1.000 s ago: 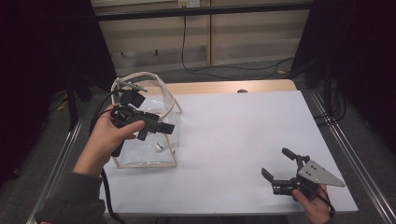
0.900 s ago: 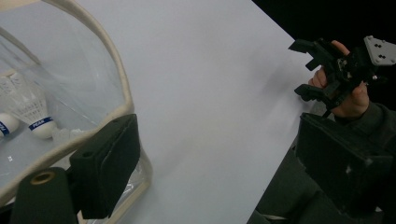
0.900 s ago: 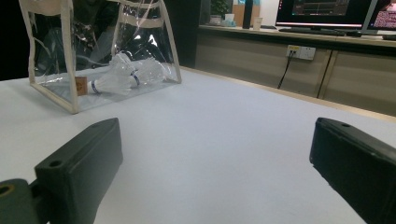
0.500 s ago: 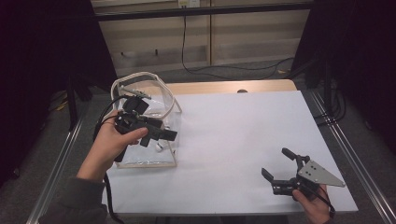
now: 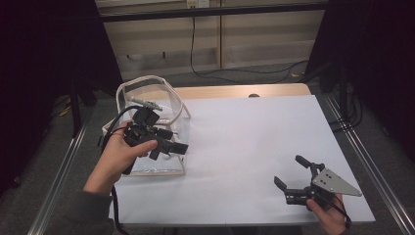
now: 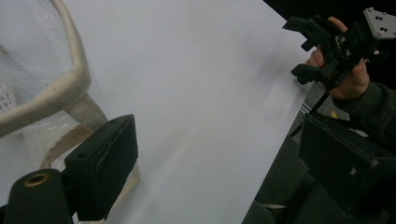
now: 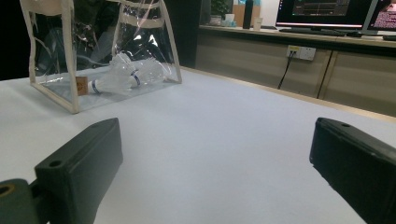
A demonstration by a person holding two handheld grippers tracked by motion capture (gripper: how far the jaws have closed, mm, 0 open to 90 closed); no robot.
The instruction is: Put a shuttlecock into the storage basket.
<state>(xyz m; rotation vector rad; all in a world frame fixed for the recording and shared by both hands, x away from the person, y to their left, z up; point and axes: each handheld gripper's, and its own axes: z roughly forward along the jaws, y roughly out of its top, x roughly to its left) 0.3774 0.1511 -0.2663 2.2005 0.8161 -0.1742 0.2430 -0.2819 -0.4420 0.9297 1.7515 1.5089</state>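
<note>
A clear plastic bag (image 5: 152, 84) with cream trim stands at the table's left side. In the right gripper view the bag (image 7: 70, 56) holds white shuttlecocks (image 7: 126, 74) lying on its bottom. A hand holds my left gripper (image 5: 173, 141) above the bag's near right corner, jaws pointing right, open and empty. In the left gripper view the bag's trim (image 6: 70, 84) curves past on the left of my left gripper (image 6: 224, 168). My right gripper (image 5: 289, 171) rests low at the near right of the table, open with nothing between its jaws, and it also shows far off (image 6: 295, 46).
A white sheet (image 5: 244, 142) covers the table, with a wooden strip (image 5: 235, 91) along its far edge. Metal rails (image 5: 61, 186) run down both sides. Cables hang behind the table. Monitors (image 7: 322, 11) stand on a counter in the background.
The left hand and its gripper have shifted slightly right and toward the near side over the bag. The right gripper has stayed put.
</note>
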